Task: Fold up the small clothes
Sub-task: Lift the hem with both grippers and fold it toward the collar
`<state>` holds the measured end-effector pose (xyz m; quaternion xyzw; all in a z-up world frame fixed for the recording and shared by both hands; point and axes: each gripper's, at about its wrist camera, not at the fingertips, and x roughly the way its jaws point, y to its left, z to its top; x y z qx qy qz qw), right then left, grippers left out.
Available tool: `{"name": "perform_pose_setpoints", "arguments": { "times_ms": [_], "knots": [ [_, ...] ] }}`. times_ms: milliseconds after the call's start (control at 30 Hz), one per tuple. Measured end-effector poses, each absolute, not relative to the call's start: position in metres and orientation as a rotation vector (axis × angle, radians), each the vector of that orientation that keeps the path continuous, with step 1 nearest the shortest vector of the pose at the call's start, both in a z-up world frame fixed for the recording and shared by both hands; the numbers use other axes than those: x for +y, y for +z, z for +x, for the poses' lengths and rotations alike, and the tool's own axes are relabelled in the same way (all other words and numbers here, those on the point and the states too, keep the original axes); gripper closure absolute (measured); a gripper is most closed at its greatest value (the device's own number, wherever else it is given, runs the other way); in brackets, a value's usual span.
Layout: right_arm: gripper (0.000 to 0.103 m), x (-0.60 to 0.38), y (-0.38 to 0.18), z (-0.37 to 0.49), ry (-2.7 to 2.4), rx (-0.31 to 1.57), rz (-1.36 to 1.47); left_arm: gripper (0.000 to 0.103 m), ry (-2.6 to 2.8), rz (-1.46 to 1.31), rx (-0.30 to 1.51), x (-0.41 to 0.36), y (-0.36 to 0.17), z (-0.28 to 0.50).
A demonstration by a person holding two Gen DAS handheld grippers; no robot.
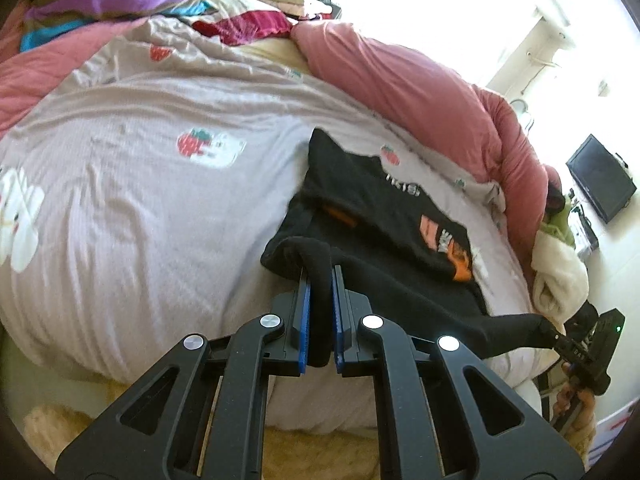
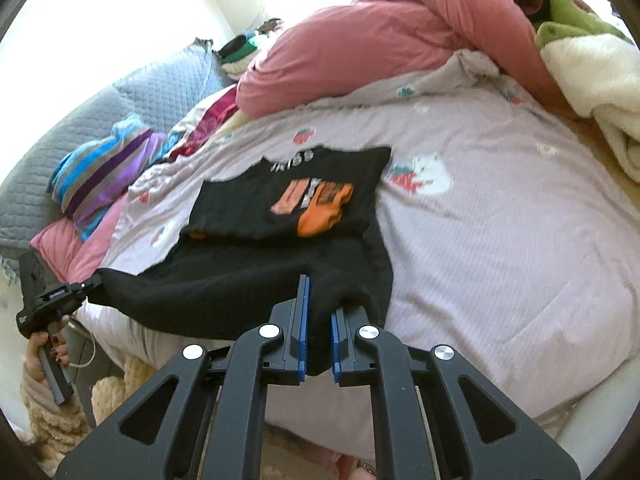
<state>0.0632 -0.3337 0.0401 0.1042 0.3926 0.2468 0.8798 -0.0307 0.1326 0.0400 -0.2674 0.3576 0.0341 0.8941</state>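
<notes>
Both the left gripper (image 1: 320,280) and right gripper (image 2: 320,300) are clenched on the near hem of the black shirt (image 2: 288,200), stretching it taut to fold far over the bedspread (image 2: 500,240).

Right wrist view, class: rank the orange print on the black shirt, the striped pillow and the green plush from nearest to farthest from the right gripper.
1. Orange print, just ahead of the right gripper, on the black shirt.
2. Striped pillow, far left.
3. Green plush, top right, beyond the pink duvet.
</notes>
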Motion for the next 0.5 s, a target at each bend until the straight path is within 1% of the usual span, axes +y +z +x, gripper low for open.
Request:
{"name": "perform_pose_setpoints", "arguments": {
  "times_ms": [500],
  "knots": [
    [0.095, -0.329, 0.075, 0.102, 0.511, 0.684, 0.211, 0.1, 0.07, -0.529, 0.679, 0.137, 0.074, 0.01]
  ]
}}
